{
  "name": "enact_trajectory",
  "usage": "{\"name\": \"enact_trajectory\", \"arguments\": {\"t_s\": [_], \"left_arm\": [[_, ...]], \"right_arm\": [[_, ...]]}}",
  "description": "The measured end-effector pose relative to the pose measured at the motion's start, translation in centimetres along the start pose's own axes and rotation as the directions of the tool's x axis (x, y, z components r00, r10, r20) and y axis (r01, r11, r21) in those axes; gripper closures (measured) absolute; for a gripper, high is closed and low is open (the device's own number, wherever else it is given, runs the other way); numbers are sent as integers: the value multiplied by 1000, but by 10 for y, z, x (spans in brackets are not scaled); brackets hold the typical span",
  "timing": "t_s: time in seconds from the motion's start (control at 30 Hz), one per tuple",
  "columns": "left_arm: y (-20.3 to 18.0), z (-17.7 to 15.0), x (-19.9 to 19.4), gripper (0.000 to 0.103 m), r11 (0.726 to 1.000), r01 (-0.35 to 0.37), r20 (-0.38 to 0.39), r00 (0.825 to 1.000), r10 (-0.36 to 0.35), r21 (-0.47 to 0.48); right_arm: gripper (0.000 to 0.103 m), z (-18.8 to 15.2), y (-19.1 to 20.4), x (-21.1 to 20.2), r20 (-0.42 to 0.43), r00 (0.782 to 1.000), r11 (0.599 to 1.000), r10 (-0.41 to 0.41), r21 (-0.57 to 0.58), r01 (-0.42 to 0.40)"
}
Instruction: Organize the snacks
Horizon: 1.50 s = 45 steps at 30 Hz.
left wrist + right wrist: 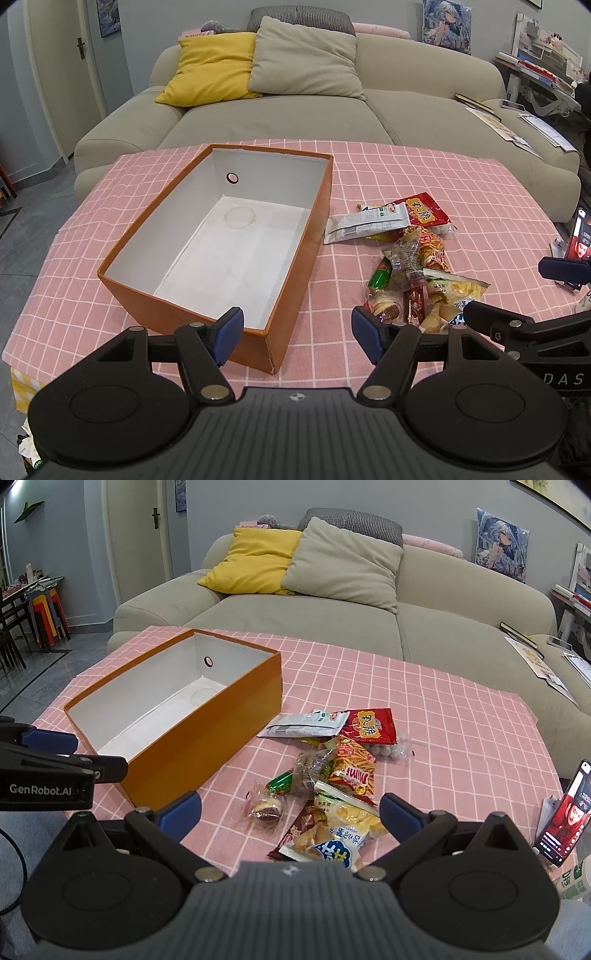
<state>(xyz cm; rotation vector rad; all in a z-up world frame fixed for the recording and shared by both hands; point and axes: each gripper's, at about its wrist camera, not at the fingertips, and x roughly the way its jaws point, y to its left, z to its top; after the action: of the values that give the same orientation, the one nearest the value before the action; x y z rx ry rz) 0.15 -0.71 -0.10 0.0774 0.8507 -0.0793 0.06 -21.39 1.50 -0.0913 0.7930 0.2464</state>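
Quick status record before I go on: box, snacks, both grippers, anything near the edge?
box: orange cardboard box, open, nothing inside, on pink checked tablecloth
snacks: pile of snack packets beside the box, none inside yet
left gripper: open, holding nothing, over the box's near corner
right gripper: open, holding nothing, over the pile's near end
edge: phone propped upright, screen lit
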Motion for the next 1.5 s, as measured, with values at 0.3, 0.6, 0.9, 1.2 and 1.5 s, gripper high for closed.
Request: {"name": "enact_trajectory", "arguments": {"t_s": [0.3, 0.6, 0.9, 1.2, 1.5], "left_arm": [[-1, -1, 0, 24, 1000, 1, -1, 1000, -1, -1], [-2, -2, 0, 24, 1000, 7, -2, 1000, -7, -7], [-3, -2, -1, 35, 996, 84, -10, 996, -84, -26], [-5, 3, 8, 53, 984, 168, -42, 985, -170, -59], [-33, 3, 35, 53, 961, 277, -104, 956, -276, -2]], "right_arm": [[4, 0, 0, 0, -2, 1000, 1000, 1, 2, -1], [4, 0, -2, 0, -6, 1000, 1000, 2, 6, -2], [4, -2, -3, 3, -1, 1000, 1000, 22, 12, -22], [21, -11, -13, 12, -1, 999, 998, 50, 27, -50], [43, -33, -42, 45, -111, 994, 996, 12, 88, -2]]}}
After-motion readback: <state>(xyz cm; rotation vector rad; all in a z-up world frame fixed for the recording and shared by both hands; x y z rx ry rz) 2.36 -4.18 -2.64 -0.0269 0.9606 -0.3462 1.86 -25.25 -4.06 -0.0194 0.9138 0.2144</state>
